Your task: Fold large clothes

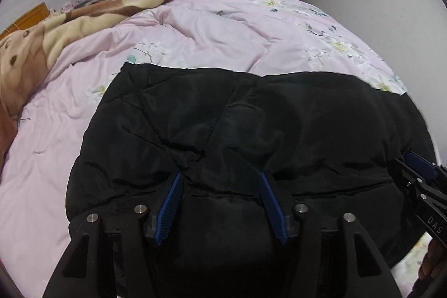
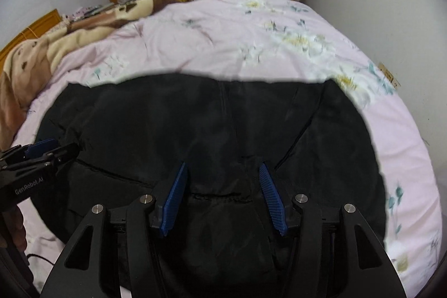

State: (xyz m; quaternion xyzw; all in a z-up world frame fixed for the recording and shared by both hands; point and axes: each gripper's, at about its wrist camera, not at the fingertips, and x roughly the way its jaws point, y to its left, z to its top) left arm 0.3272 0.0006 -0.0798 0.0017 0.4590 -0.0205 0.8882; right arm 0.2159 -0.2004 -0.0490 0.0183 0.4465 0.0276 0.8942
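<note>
Both your left claw (image 1: 220,178) and right claw (image 2: 223,168), spread wide, hover low-centre over the puffy black padded jacket (image 1: 251,124) on the pink floral quilted bed (image 1: 223,30); likely mid-fold, next pinch its near edge.

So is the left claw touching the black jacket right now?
Cannot tell. In the left wrist view the left claw is open over the black jacket, with fabric between the fingers, but no plain contact or gap shows.
</note>
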